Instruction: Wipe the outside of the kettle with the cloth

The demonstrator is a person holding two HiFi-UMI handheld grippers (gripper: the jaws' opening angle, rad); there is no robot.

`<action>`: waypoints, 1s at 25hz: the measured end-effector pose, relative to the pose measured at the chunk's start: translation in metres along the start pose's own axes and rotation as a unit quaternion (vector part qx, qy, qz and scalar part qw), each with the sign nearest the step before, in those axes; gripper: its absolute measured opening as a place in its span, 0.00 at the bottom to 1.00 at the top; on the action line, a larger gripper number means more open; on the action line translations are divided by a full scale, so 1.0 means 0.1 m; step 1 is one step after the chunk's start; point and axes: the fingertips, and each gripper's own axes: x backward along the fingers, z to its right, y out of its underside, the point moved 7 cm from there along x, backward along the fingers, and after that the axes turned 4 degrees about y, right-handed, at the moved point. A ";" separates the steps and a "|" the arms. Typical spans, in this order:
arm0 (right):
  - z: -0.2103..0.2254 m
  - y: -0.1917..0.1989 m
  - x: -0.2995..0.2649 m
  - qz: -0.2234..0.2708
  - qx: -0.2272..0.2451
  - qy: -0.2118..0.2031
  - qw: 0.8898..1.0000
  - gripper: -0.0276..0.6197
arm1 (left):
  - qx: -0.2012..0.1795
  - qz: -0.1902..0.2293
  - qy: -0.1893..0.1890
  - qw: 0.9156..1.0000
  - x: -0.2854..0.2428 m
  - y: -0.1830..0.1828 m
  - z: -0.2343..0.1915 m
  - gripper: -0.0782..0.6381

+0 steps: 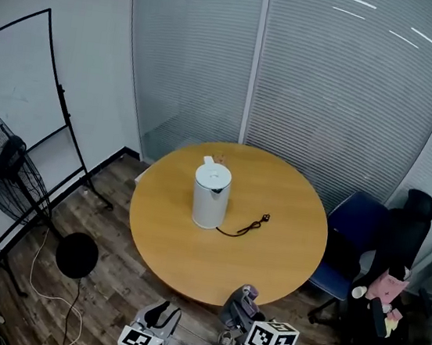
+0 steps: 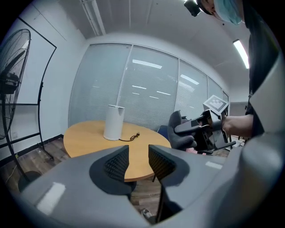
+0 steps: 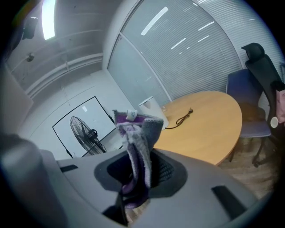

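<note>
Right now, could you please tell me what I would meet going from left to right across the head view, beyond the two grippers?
Standing fan → white kettle → black power cord → blue chair → black office chair.

Kettle [image 3: 151, 103] partly behind cloth [image 3: 138, 138], tiny brownish item [image 1: 219, 159], possibly card

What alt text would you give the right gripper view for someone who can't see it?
The right gripper is clamped on a folded purple and grey cloth that stands up between its jaws. Beyond it is a round wooden table carrying a white electric kettle, partly hidden by the cloth, and a loose black power cord.
</note>
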 end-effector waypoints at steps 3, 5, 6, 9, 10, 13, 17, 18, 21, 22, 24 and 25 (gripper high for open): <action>0.07 -0.15 -0.18 0.002 -0.002 -0.001 1.000 0.19 | -0.010 0.011 0.003 1.000 -0.21 -0.04 -0.17 0.28; 0.12 -0.26 -0.34 0.000 -0.005 -0.005 1.000 0.19 | -0.010 0.012 0.001 1.000 -0.34 -0.14 -0.25 0.28; 0.15 -0.31 -0.41 -0.002 -0.008 -0.008 1.000 0.19 | -0.006 0.008 -0.003 1.000 -0.39 -0.19 -0.27 0.28; 0.22 -0.51 -0.63 -0.006 -0.009 -0.019 1.000 0.19 | -0.005 0.002 -0.012 1.000 -0.58 -0.34 -0.38 0.28; 0.24 -0.59 -0.71 -0.006 -0.008 -0.024 1.000 0.19 | -0.007 0.003 -0.016 1.000 -0.66 -0.39 -0.43 0.29; 0.36 -0.80 -0.95 -0.011 -0.004 -0.037 0.999 0.19 | -0.010 0.011 -0.030 0.999 -0.90 -0.54 -0.57 0.29; 0.55 -1.05 -1.24 -0.020 -0.001 -0.051 0.999 0.19 | -0.009 0.015 -0.044 0.999 -1.23 -0.68 -0.69 0.29; 0.58 -1.12 -1.30 -0.022 -0.001 -0.055 0.998 0.19 | -0.008 0.018 -0.049 0.999 -1.31 -0.71 -0.72 0.29; 0.68 -1.31 -1.46 -0.028 0.003 -0.069 0.997 0.19 | -0.009 0.029 -0.059 0.998 -1.52 -0.77 -0.82 0.30; 0.70 -1.37 -1.51 -0.028 0.004 -0.071 0.997 0.19 | -0.011 0.031 -0.060 0.998 -1.59 -0.80 -0.85 0.31; 0.76 -1.49 -1.61 -0.024 0.008 -0.070 0.997 0.19 | -0.014 0.034 -0.061 0.997 -1.71 -0.87 -0.92 0.31; 0.78 -1.55 -1.66 -0.021 0.008 -0.068 0.997 0.19 | -0.017 0.035 -0.060 0.997 -1.75 -0.92 -0.95 0.32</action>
